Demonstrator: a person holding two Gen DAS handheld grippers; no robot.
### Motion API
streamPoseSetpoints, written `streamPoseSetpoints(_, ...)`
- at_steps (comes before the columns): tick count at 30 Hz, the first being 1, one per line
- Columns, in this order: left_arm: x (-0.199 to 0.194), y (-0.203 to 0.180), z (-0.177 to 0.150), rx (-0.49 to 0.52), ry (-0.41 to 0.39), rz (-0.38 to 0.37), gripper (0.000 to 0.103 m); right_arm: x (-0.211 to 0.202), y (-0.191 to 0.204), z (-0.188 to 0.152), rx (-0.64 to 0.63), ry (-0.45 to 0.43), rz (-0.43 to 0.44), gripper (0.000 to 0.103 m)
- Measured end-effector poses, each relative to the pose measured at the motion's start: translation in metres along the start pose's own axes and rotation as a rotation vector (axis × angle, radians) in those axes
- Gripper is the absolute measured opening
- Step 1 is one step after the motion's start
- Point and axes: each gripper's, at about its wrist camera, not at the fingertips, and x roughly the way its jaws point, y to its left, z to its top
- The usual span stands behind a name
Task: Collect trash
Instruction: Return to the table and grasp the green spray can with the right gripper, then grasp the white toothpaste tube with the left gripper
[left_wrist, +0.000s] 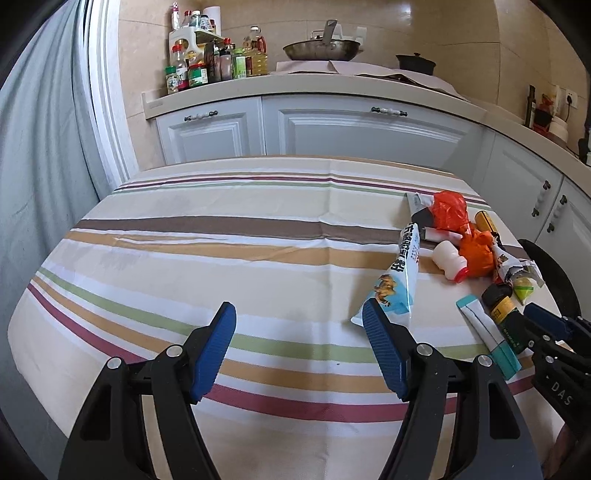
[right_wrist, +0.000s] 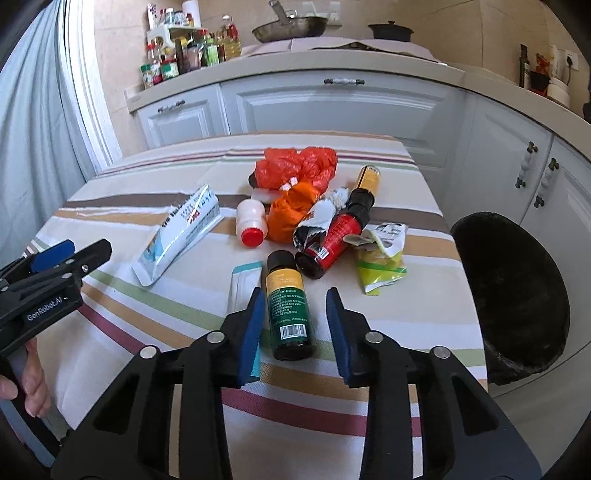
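Striped cloth covers the kitchen table (left_wrist: 184, 258) where I am working both grippers toward a heap of trash. Nearest me, my right gripper (right_wrist: 295, 325) has its jaws half-closed around a green-and-yellow labelled bottle (right_wrist: 288, 306) lying on the cloth, a gap showing on each side, the pads not pressing on it. A teal-edged sachet (right_wrist: 243, 280) lies just beside that bottle, under the left finger. My left gripper (left_wrist: 299, 347) stands wide and empty above bare cloth, its right finger just in front of a long white-and-blue pouch (left_wrist: 399, 280). Farther on lie a small white bottle with a red cap (right_wrist: 251, 221), a red-labelled dark bottle (right_wrist: 332, 236), a torn yellow-green wrapper (right_wrist: 380, 258) and crumpled orange plastic bags (right_wrist: 295, 170). A black-lined bin (right_wrist: 517, 295) stands at the table's right edge. Beyond, white cabinets (left_wrist: 332, 129) carry condiment bottles (left_wrist: 207, 62) and a wok (left_wrist: 321, 50).
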Motion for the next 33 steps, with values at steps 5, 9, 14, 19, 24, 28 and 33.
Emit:
streamPoseSetpoints(5, 0.000, -0.002, -0.002, 0.001, 0.006, -0.010, 0.069, 0.004, 0.002, -0.001, -0.009, 0.010, 0.001, 0.025)
streamPoseSetpoints(9, -0.002, -0.007, -0.003, 0.012, 0.007, -0.016, 0.069, 0.001, 0.003, -0.003, -0.014, -0.001, 0.000, 0.024)
streamPoseSetpoints(14, -0.007, -0.016, -0.004, 0.030, 0.003, -0.029, 0.069, -0.011, 0.002, -0.003, -0.013, -0.032, 0.009, 0.023)
streamPoseSetpoints(19, -0.008, -0.026, -0.003, 0.048, -0.006, -0.031, 0.069, -0.015, -0.003, -0.008, -0.007, -0.036, 0.014, 0.023)
streamPoseSetpoints(24, 0.000, -0.032, -0.001, 0.068, 0.003, -0.040, 0.069, -0.013, -0.008, -0.012, 0.002, -0.017, 0.022, 0.023)
streamPoseSetpoints(28, 0.012, -0.036, 0.003, 0.074, 0.037, -0.062, 0.069, -0.013, -0.007, -0.010, 0.000, -0.017, 0.017, 0.023)
streamPoseSetpoints(33, 0.030, -0.039, 0.006, 0.087, 0.095, -0.092, 0.065, -0.011, -0.010, -0.009, 0.005, -0.005, 0.009, 0.023)
